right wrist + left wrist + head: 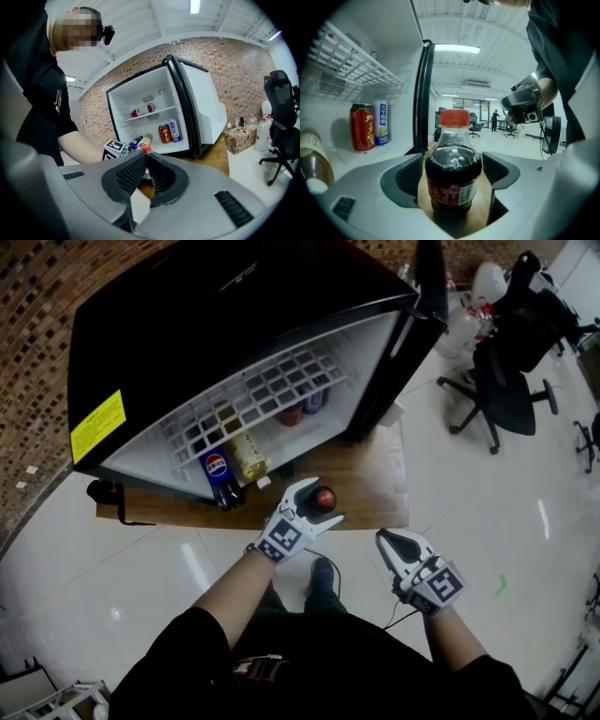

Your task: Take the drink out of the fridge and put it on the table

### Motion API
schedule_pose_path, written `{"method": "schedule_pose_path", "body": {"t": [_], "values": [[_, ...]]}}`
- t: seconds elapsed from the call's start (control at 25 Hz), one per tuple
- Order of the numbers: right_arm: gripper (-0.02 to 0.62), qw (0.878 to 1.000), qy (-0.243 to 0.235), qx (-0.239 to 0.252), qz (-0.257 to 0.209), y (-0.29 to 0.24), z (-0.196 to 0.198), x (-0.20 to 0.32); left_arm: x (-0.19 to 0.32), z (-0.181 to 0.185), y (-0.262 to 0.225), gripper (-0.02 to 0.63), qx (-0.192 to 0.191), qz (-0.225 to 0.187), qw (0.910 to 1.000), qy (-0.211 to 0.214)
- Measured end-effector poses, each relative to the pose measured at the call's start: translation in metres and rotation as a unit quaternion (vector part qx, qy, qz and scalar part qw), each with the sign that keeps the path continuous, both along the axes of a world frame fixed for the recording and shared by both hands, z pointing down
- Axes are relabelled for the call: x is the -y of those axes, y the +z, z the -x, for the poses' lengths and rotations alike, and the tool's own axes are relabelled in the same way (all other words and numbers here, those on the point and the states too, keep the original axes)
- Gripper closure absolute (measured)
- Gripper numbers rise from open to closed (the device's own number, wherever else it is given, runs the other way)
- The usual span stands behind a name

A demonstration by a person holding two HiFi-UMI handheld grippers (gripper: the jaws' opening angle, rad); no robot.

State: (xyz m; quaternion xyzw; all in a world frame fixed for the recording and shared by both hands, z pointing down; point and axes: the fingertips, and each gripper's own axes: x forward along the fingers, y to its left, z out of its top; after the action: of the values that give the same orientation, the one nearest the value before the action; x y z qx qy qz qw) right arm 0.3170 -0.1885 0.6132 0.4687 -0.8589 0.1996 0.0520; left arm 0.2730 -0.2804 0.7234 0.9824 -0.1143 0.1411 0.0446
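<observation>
A small cola bottle (453, 173) with a red cap (324, 498) stands upright on the wooden table (375, 484) in front of the open fridge (187, 315). My left gripper (317, 504) sits around the bottle with its jaws open; a gap shows on each side between the pads (404, 174) and the bottle. Lower right, off the table's edge, my right gripper (389, 542) is shut with nothing in it. In the right gripper view its pads (129, 176) meet at the tip, and the bottle's cap (146, 149) peeks just past them.
On the fridge floor lie a Pepsi bottle (218, 470) and a yellowish bottle (247, 456), with a red can (362, 126) and a blue-white can (381, 123) further in. The fridge door (427, 287) stands open at right. Office chairs (506, 381) stand on the white floor.
</observation>
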Motion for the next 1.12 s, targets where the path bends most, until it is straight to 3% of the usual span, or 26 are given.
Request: {"method": "schedule_pose_path", "body": {"t": [0.12,0.2,0.24,0.28,0.4,0.52,0.72,0.88,1.12], "values": [[0.557,1.0,0.004,0.009,-0.003,-0.011,-0.003,-0.005,-0.018,0.024,-0.01,0.217,-0.001,0.045,0.9983,-0.037],[0.557,1.0,0.0,0.012,-0.007,-0.023,-0.003,-0.012,-0.049,0.046,-0.028,0.291,-0.014,0.083,0.9952,-0.049],[0.557,1.0,-0.006,0.016,-0.01,-0.029,-0.003,-0.014,-0.064,0.06,-0.041,0.397,-0.024,0.098,0.9934,-0.055],[0.557,1.0,-0.014,0.02,-0.015,-0.034,-0.001,-0.014,-0.075,0.074,-0.053,0.434,-0.032,0.107,0.9916,-0.065],[0.557,0.999,-0.042,0.019,-0.029,-0.043,0.004,-0.014,-0.092,0.121,-0.082,0.484,-0.047,0.116,0.9857,-0.113],[0.557,0.998,-0.054,0.011,-0.04,-0.052,0.025,-0.022,-0.102,0.166,-0.125,0.58,-0.082,0.114,0.9802,-0.14],[0.557,0.996,-0.067,0.009,-0.061,-0.08,0.118,-0.061,-0.132,0.261,-0.186,0.604,-0.12,0.091,0.9806,-0.125],[0.558,0.995,-0.059,-0.013,-0.079,-0.093,0.213,-0.092,-0.153,0.358,-0.203,0.604,-0.149,0.114,0.976,-0.111],[0.575,0.998,-0.041,0.036,-0.036,-0.115,0.352,-0.147,-0.208,0.485,-0.226,0.604,-0.134,0.131,0.9804,-0.061]]}}
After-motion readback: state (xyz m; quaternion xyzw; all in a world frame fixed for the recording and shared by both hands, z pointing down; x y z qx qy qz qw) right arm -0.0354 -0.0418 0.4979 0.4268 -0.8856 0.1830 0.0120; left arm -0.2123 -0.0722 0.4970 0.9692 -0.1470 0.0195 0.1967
